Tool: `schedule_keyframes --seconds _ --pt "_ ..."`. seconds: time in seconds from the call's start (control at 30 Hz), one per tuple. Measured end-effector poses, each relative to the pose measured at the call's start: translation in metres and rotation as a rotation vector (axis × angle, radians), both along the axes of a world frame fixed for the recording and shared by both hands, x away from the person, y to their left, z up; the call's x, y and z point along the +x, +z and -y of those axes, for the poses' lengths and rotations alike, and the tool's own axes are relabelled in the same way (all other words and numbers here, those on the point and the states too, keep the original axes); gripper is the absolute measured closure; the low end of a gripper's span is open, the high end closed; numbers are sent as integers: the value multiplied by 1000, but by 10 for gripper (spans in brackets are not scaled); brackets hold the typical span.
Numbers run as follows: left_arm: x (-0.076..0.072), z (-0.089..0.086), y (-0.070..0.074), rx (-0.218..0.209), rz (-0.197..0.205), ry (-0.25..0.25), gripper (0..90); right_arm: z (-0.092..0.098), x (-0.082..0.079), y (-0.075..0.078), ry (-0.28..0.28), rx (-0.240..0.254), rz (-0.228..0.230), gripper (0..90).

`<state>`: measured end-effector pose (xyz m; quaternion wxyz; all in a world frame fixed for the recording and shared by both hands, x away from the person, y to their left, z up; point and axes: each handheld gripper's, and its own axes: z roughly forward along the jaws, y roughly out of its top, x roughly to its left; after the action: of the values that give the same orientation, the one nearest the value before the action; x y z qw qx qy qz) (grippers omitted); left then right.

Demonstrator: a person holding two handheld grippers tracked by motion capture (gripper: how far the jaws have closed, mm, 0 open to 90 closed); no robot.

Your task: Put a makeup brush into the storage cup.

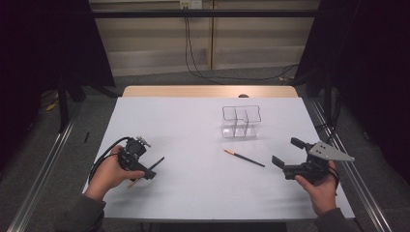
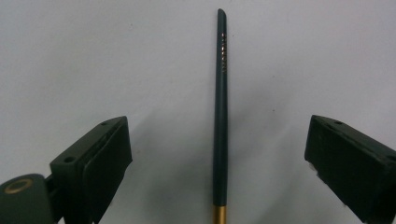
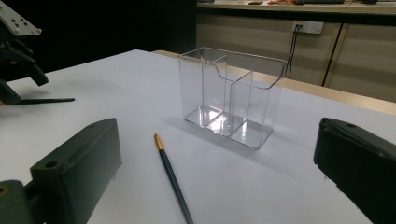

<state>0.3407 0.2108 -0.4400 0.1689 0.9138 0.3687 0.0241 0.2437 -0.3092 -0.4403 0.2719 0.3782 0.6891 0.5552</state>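
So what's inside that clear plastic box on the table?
Nothing: the clear organizer looks empty, its compartments showing just the bare base. One pencil lies in front of it, another between the left gripper's open jaws.

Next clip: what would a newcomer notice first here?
A clear plastic three-compartment holder stands empty toward the far side of the white table. A dark pencil with a gold end lies loose in front of it. A second dark, gold-ended pencil lies between the open jaws of the left hand-held gripper, untouched.

Grey-green sleeves (image 1: 84, 212) at the frame's bottom corners; black two-jaw grippers, the left (image 1: 153, 166) trailing black cable, the right (image 1: 285, 152) topped by a grey three-cornered plate.
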Motion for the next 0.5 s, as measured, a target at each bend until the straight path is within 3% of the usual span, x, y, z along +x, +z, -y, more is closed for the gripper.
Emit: schedule_keyframes --seconds 0.03,0.5 --pt "0 -1 1 7 -12 -2 79 1 0 0 2 -6 2 0" --pt "4 2 -1 0 4 -8 156 1 0 0 0 -3 -1 0"
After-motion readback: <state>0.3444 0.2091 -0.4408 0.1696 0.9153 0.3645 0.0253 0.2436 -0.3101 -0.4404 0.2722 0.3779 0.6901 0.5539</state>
